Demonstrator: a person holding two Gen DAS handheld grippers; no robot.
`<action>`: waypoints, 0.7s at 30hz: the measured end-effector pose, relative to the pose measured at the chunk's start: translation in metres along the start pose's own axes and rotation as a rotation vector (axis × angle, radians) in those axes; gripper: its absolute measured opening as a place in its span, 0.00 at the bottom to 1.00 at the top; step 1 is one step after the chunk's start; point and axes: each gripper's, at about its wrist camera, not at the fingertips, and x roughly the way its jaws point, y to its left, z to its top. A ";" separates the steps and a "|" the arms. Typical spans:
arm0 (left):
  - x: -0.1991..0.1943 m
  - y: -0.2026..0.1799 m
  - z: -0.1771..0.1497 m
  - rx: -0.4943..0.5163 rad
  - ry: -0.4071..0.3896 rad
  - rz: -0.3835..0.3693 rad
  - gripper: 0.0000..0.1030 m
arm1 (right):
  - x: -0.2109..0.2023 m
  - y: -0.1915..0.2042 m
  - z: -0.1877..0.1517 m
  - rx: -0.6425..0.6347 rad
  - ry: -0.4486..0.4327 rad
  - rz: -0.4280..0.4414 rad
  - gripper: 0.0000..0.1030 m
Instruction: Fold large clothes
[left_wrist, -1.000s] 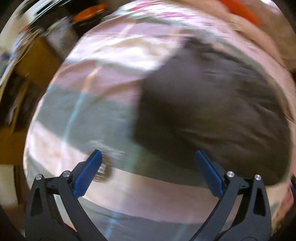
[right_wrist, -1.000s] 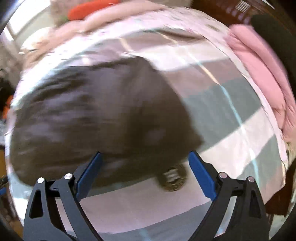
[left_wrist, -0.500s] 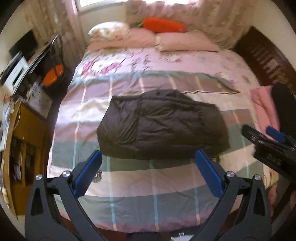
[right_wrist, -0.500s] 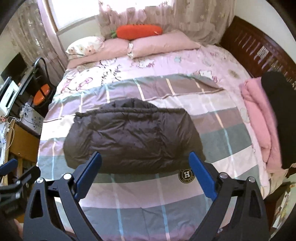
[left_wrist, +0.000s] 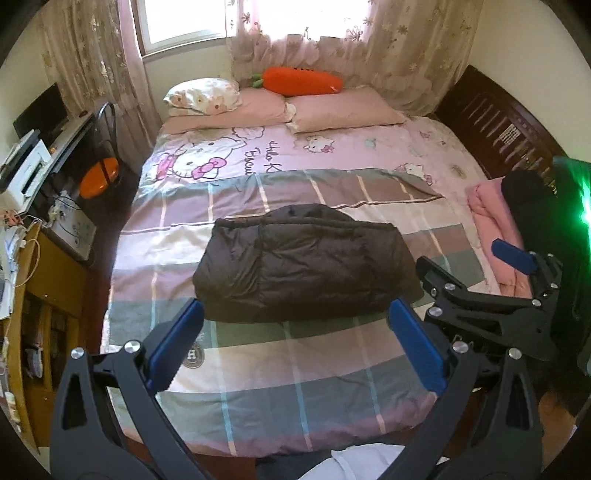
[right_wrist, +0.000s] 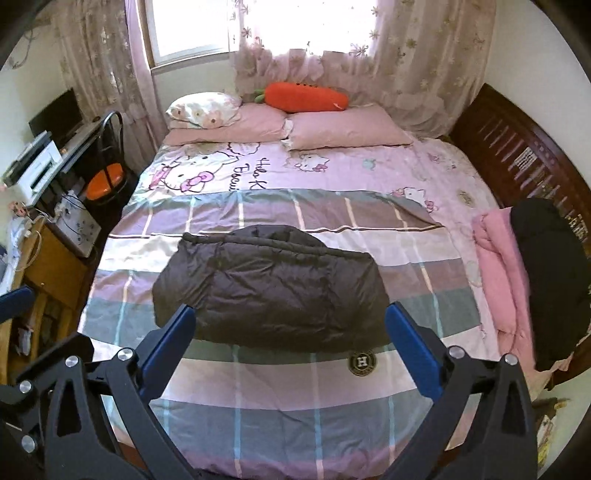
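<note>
A dark brown puffer jacket (left_wrist: 303, 264) lies folded into a compact bundle in the middle of the bed (left_wrist: 295, 373), on a plaid cover; it also shows in the right wrist view (right_wrist: 271, 291). My left gripper (left_wrist: 295, 347) is open and empty, held back above the foot of the bed. My right gripper (right_wrist: 290, 349) is open and empty too, also back from the jacket. In the left wrist view the right gripper (left_wrist: 469, 264) shows at the right, over the bed's right side.
Pillows (left_wrist: 343, 110) and an orange carrot plush (left_wrist: 299, 79) lie at the head. A folded pink garment (right_wrist: 506, 273) and a black one (right_wrist: 543, 273) lie at the bed's right edge. A desk and chair (left_wrist: 99, 162) stand left; a dark wooden bed frame (right_wrist: 524, 155) stands right.
Both grippers have pulled far back and up from close over the jacket to the foot of the bed. The jacket lies still, folded.
</note>
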 end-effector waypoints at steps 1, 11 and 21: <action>-0.001 0.000 -0.001 0.002 0.001 0.002 0.98 | -0.001 0.001 -0.001 -0.003 0.003 -0.004 0.99; -0.007 -0.007 -0.004 0.027 -0.010 0.049 0.98 | -0.007 0.001 -0.011 0.005 -0.005 -0.043 0.99; -0.004 -0.004 -0.006 0.017 0.002 0.044 0.98 | -0.007 0.002 -0.014 0.015 -0.004 -0.056 0.99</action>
